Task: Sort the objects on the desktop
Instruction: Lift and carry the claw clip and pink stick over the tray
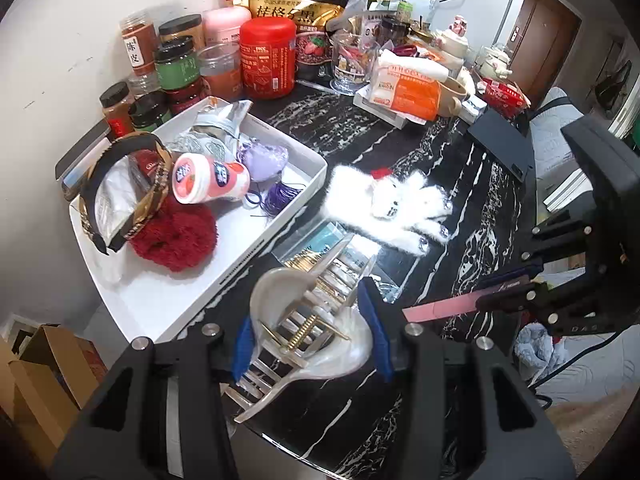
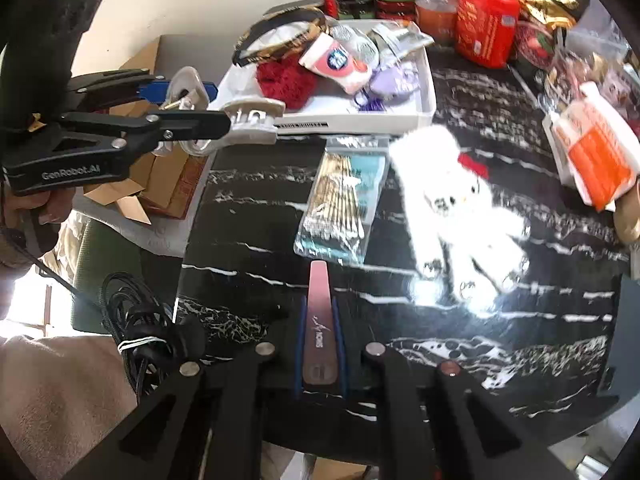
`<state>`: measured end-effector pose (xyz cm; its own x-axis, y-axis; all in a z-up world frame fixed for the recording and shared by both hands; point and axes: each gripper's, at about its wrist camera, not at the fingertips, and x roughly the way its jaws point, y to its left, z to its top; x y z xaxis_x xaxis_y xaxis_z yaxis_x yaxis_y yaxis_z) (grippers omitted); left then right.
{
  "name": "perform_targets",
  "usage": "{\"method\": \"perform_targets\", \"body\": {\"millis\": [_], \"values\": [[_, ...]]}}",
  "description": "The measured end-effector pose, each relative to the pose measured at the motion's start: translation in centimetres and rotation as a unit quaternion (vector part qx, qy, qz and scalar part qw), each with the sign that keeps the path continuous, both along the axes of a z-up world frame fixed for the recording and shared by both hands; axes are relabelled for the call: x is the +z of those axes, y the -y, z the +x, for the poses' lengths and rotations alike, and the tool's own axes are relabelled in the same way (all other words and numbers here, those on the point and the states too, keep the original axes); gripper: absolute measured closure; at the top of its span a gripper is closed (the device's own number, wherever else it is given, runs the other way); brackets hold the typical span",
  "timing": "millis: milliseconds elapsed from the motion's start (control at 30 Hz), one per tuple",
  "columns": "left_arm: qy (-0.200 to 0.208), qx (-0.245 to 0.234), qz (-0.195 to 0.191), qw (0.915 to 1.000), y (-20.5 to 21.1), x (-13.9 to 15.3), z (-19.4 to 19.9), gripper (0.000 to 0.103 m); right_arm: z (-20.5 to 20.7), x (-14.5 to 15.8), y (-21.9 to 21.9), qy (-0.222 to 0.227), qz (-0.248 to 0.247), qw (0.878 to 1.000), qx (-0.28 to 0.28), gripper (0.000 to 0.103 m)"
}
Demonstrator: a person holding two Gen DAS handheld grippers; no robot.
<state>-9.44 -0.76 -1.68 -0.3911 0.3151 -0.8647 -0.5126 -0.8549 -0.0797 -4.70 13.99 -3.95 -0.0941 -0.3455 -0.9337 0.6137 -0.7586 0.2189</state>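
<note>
Sorting is mid-step, I judge: my left gripper is clamped on a pearly hair claw, held above the near edge of the tabletop, just right of the white tray. My right gripper pinches one pink nail file. Next I would swing the claw left and release it over the tray's bare near corner. Left on the tabletop: one fluffy white toy and one clear packet of hairpins. The tray holds one headband, one red scrunchie, one pink-white bottle.
</note>
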Motion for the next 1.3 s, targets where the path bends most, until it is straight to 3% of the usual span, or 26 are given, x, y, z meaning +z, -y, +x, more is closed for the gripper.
{"method": "perform_targets", "body": {"millis": [433, 867, 1067, 1300], "values": [[-0.023, 0.028, 0.006, 0.9993, 3.0, 2.2, -2.5, 0.058, -3.2, 4.2, 3.5, -0.056, 0.006, 0.998, 0.033, 0.091], [-0.051, 0.047, 0.008, 0.9976, 5.6, 4.6, -7.7, 0.058, -10.1, 7.4, 7.5, -0.12, 0.007, 0.99, 0.07, 0.091], [-0.058, 0.054, -0.003, 0.9968, 6.2, 4.3, -11.3, 0.058, -14.0, 7.8, 9.4, -0.149, 0.002, 0.986, 0.08, 0.091], [-0.036, 0.076, -0.003, 0.9964, 6.9, 2.8, -15.8, 0.058, -18.8, 6.8, 11.5, -0.158, -0.007, 0.984, 0.078, 0.091]]}}
